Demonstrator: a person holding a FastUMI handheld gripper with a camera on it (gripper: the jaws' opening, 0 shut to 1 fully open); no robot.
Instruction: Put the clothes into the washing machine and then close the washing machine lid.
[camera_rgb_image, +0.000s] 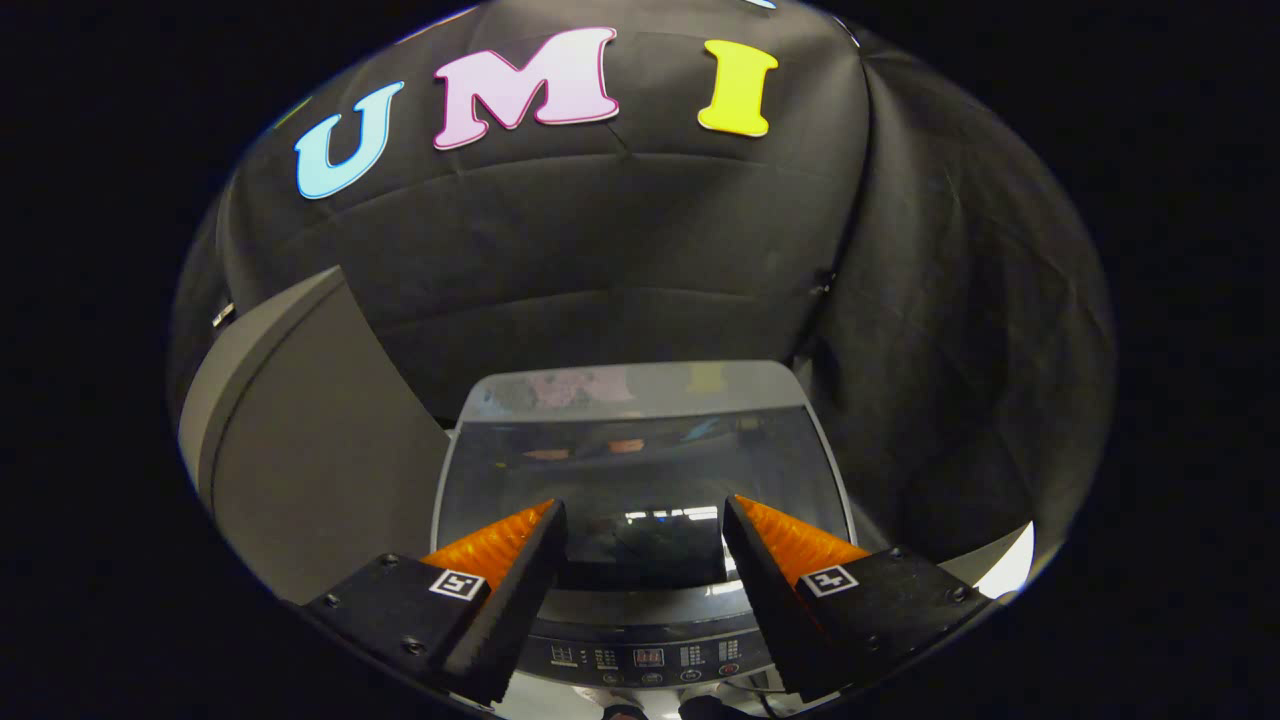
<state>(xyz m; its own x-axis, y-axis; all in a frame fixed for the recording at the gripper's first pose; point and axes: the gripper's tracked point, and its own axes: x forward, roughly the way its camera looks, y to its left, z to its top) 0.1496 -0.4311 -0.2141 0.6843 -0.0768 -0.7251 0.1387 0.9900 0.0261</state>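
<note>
A top-loading washing machine (640, 385) stands directly below and ahead of me. Its dark glass lid (640, 455) lies flat over the tub and mirrors the booth above. Through the glass I make out only dim shapes, and I cannot tell whether they are clothes. My gripper (645, 503) hovers over the near half of the lid, open, with nothing between its fingers. The fingertips sit apart above the glass. The machine's control panel (645, 657) with buttons and a small display runs under the fingers, on the near side.
A tall grey rounded cabinet or appliance (300, 440) stands close against the machine's left side. Black cloth walls (950, 400) close in behind and to the right of the machine. A bright patch of floor (1010, 565) shows at the right.
</note>
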